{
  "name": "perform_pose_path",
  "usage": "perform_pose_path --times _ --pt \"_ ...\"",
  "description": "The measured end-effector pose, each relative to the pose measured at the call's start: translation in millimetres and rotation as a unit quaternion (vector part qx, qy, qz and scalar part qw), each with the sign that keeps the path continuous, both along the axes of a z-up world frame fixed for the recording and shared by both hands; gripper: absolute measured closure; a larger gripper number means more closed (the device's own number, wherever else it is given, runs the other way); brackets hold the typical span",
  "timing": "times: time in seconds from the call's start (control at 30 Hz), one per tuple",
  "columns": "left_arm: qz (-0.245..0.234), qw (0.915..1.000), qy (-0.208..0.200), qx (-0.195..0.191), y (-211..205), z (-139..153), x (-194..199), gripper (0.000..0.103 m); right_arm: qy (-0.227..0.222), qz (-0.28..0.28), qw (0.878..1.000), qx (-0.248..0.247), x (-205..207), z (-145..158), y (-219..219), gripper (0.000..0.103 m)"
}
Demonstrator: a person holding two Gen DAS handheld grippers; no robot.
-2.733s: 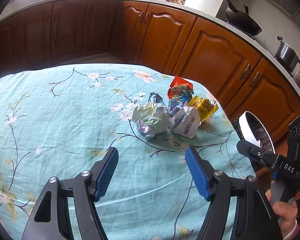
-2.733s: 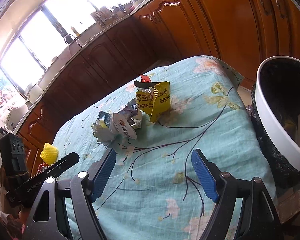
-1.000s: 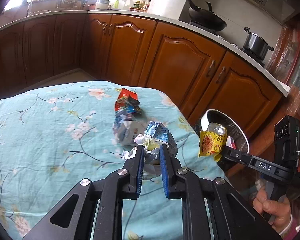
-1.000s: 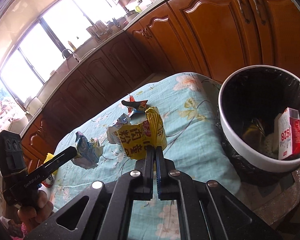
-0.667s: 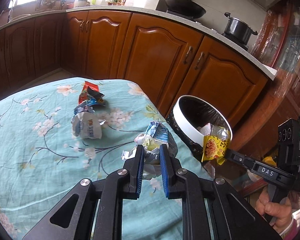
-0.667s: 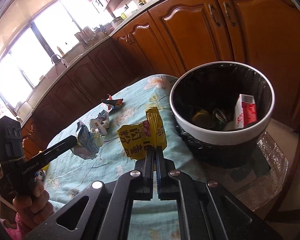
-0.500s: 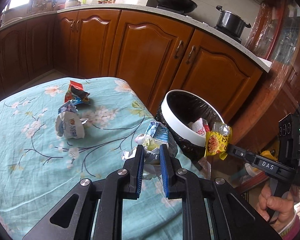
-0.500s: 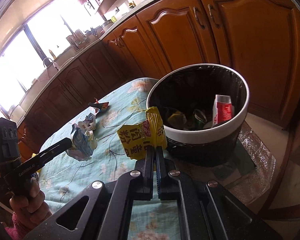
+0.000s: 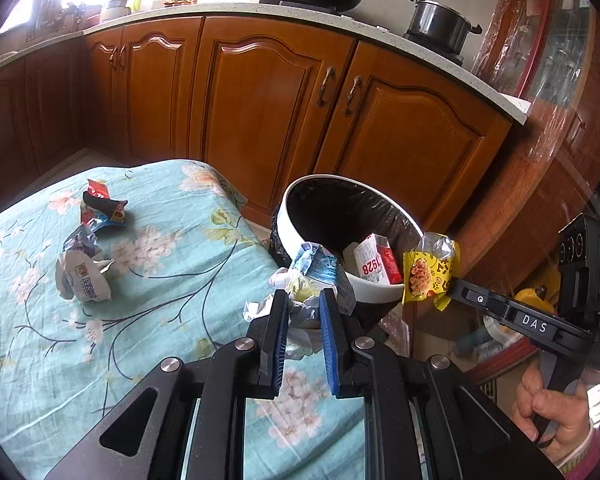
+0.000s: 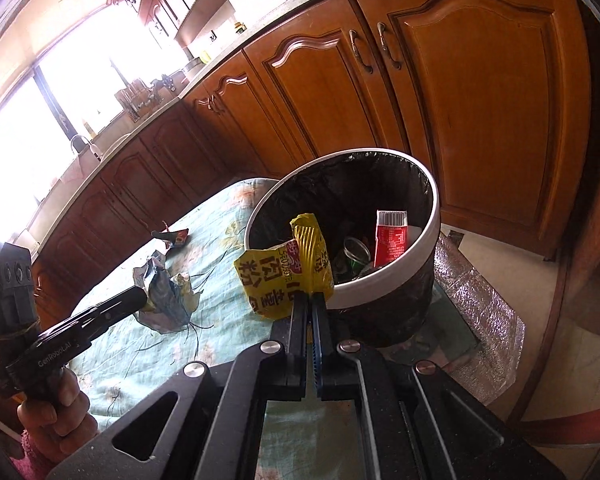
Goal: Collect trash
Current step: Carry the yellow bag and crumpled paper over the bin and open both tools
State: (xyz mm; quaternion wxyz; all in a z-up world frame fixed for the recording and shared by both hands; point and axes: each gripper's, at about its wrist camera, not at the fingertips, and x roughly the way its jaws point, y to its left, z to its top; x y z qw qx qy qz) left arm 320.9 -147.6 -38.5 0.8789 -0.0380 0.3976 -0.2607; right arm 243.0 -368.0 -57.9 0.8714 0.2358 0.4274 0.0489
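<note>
From the left wrist, the left hand-held gripper (image 9: 303, 316) pinches a crumpled wrapper (image 9: 314, 276) short of the bin (image 9: 374, 286), so carry past the rim; from the right wrist, the right hand-held gripper (image 10: 309, 306), clamping a yellow packet (image 10: 284, 276) at the rim, should clear it before letting go.

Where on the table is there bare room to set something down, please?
The cloth is bare from the white wrapper down to the near edge. It is crowded at the far end, round the red wrapper, and at the bin corner, where both claws hold trash.
</note>
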Motion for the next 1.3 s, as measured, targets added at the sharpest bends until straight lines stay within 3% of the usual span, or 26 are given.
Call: perform_pose_path --times 0.6,1.3 --pt "-0.024 0.9987 -0.011 0.044 -80 5 53 0.088 0.000 -0.015 0.999 -0.038 44 6 -34 0.101" --pt "-0.025 0.9977 0.014 0.061 -110 -17 106 0.088 0.033 0.001 0.997 -0.069 81 -11 -35 0.101"
